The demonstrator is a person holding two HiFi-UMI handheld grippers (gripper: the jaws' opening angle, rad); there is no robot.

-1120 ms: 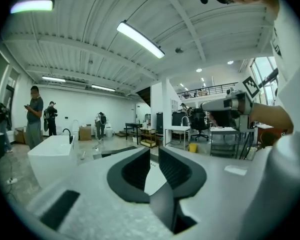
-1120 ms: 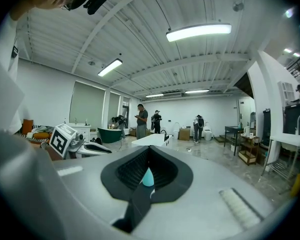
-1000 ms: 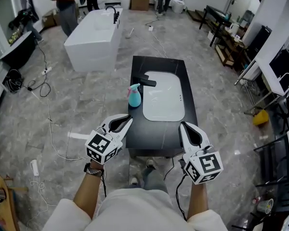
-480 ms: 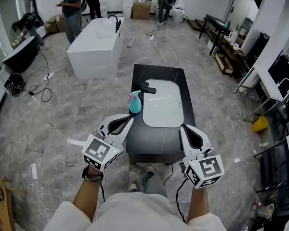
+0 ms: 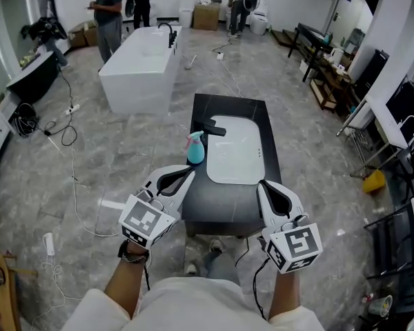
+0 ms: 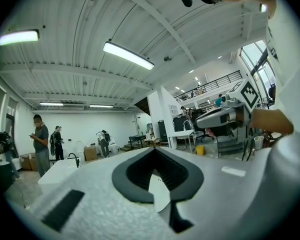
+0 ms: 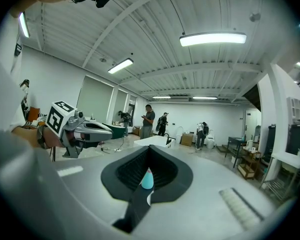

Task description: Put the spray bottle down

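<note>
A teal spray bottle (image 5: 196, 149) with a pink trigger stands upright on the black counter (image 5: 228, 197), at the left edge of the white basin (image 5: 236, 150). Nothing holds it. My left gripper (image 5: 190, 172) is shut and empty. It hangs over the counter's near left corner, a short way in front of the bottle. At the near right corner my right gripper (image 5: 261, 183) is also shut and empty. The right gripper view shows the bottle (image 7: 147, 179) small through the hollow between the closed jaws, and the left gripper (image 7: 87, 129) off to the side. The left gripper view shows the right gripper (image 6: 225, 116).
A black faucet (image 5: 212, 126) sits at the basin's far left. A white bathtub (image 5: 138, 67) stands beyond to the left, with people (image 5: 109, 5) behind it. Cables (image 5: 62, 129) trail over the grey floor at the left. Dark racks (image 5: 324, 67) line the right side.
Both grippers have lifted a little toward the camera, the left more than the right. The spray bottle stands in the same place on the counter.
</note>
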